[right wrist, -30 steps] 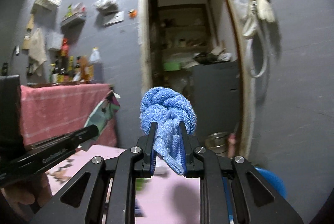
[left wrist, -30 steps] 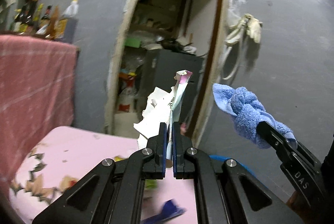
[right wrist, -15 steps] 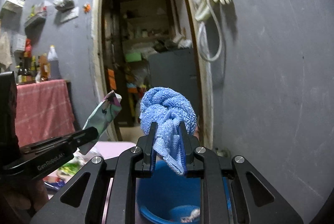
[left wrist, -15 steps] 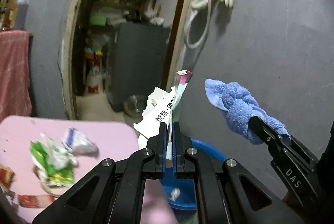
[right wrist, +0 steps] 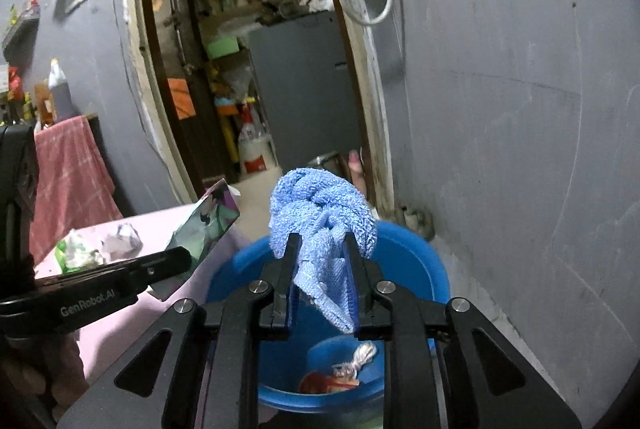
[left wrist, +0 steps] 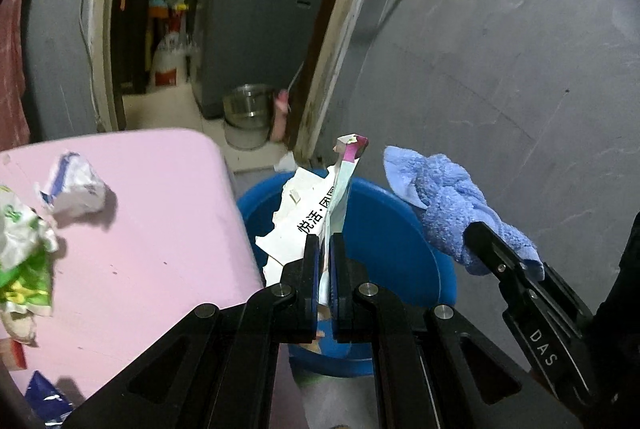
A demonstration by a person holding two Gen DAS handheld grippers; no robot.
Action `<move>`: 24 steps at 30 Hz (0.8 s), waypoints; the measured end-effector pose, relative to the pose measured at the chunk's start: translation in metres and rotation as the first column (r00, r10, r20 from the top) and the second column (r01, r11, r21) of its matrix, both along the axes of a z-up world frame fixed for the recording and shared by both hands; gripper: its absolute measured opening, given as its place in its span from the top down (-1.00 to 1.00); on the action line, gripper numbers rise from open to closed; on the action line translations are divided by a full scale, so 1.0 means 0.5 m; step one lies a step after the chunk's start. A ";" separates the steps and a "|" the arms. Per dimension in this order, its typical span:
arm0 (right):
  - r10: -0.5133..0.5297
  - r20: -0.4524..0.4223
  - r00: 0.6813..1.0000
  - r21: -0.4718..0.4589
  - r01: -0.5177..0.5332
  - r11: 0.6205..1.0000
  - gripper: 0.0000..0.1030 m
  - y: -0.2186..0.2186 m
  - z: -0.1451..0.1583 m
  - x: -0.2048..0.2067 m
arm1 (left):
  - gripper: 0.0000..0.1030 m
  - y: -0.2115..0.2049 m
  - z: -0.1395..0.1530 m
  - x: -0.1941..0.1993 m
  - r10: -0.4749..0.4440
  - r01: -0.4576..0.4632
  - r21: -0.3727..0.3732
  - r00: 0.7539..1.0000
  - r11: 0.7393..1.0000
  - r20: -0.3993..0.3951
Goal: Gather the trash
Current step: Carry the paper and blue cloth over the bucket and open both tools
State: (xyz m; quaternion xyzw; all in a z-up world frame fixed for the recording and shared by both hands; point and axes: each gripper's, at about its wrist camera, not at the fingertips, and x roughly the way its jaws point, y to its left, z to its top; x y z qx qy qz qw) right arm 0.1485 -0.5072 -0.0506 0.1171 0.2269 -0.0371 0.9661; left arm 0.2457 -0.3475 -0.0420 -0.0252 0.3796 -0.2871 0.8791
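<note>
My left gripper (left wrist: pixel 325 243) is shut on a torn paper carton (left wrist: pixel 316 213) with printed characters and holds it over the blue bucket (left wrist: pixel 396 229). It also shows in the right wrist view (right wrist: pixel 180 257) with the carton (right wrist: pixel 208 221). My right gripper (right wrist: pixel 318 243) is shut on a bunched blue cloth (right wrist: pixel 322 205) above the bucket (right wrist: pixel 412 253); the cloth shows at right in the left wrist view (left wrist: pixel 444 213). Some trash (right wrist: pixel 344 373) lies in the bucket's bottom.
A pink table (left wrist: pixel 152 221) left of the bucket carries a crumpled white wrapper (left wrist: pixel 72 185), green wrappers (left wrist: pixel 24 253) and a blue wrapper (left wrist: pixel 48 401). Beyond are a doorway with a grey cabinet (left wrist: pixel 260 21) and a metal pot (left wrist: pixel 246 107). A grey wall (left wrist: pixel 500 69) is right.
Both grippers have tilted down and moved right over the blue bucket, still holding the carton and the cloth. The table and bucket have come fully into view.
</note>
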 end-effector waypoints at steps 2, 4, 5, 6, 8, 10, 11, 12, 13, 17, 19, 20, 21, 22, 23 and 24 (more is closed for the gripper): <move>-0.001 -0.017 1.000 0.006 0.001 1.000 0.59 -0.003 -0.005 0.008 | 0.94 -0.002 -0.014 0.004 -0.008 0.008 0.006 1.000 1.000 -0.023; -0.002 -0.033 0.999 0.009 0.002 1.000 0.55 -0.005 -0.009 0.014 | 0.92 -0.001 -0.024 0.008 -0.003 0.003 0.006 0.999 1.000 -0.042; -0.004 -0.041 0.999 0.011 0.005 1.000 0.53 -0.006 -0.011 0.017 | 0.89 0.001 -0.026 0.010 -0.002 0.002 0.001 0.999 1.000 -0.050; -0.007 -0.047 0.999 0.017 0.008 1.000 0.53 -0.007 -0.013 0.017 | 0.87 0.004 -0.029 0.012 -0.004 0.004 -0.008 0.998 1.000 -0.060; -0.011 -0.053 0.999 0.021 0.012 1.000 0.51 -0.009 -0.011 0.019 | 0.85 0.008 -0.032 0.019 0.002 -0.003 -0.009 0.997 1.000 -0.077; -0.016 -0.050 0.999 0.021 0.017 1.000 0.49 -0.012 -0.007 0.020 | 0.82 0.017 -0.031 0.022 0.005 -0.007 -0.019 0.996 1.000 -0.089; -0.019 -0.047 0.999 0.022 0.020 1.000 0.48 -0.013 -0.004 0.019 | 0.80 0.021 -0.030 0.022 0.010 -0.012 -0.027 0.996 1.000 -0.093; -0.020 -0.044 0.999 0.025 0.022 0.999 0.41 -0.013 -0.001 0.020 | 0.70 0.029 -0.022 0.017 0.011 -0.015 -0.036 0.996 0.999 -0.093; -0.022 -0.037 0.999 0.028 0.024 0.999 0.40 -0.015 0.002 0.017 | 0.58 0.034 -0.019 0.016 0.013 -0.018 -0.047 0.996 0.999 -0.090; -0.037 -0.005 0.999 0.026 0.037 0.999 0.22 -0.014 0.020 0.009 | 0.45 0.064 0.006 0.007 0.032 -0.037 -0.089 0.998 0.995 -0.048; -0.042 0.020 0.999 0.027 0.042 0.999 0.06 -0.010 0.032 0.002 | 0.31 0.077 0.020 0.002 0.047 -0.049 -0.098 0.999 0.994 -0.024; -0.046 0.036 0.998 0.027 0.045 0.999 0.02 -0.008 0.040 -0.004 | 0.26 0.088 0.026 -0.002 0.056 -0.057 -0.107 0.998 0.993 -0.009; -0.046 0.046 0.998 0.027 0.045 0.999 0.00 -0.004 0.045 -0.006 | 0.20 0.095 0.035 -0.009 0.065 -0.064 -0.115 0.998 0.991 0.005; -0.047 0.063 0.997 0.023 0.046 0.999 -0.01 0.000 0.053 -0.011 | 0.15 0.104 0.042 -0.013 0.072 -0.070 -0.122 0.997 0.990 0.018; -0.049 0.078 0.996 0.018 0.048 0.999 -0.04 0.004 0.063 -0.017 | 0.12 0.113 0.049 -0.017 0.080 -0.075 -0.128 0.996 0.989 0.031; -0.048 0.088 0.995 0.017 0.046 0.999 -0.10 0.008 0.069 -0.020 | 0.04 0.124 0.057 -0.022 0.089 -0.082 -0.135 0.995 0.987 0.045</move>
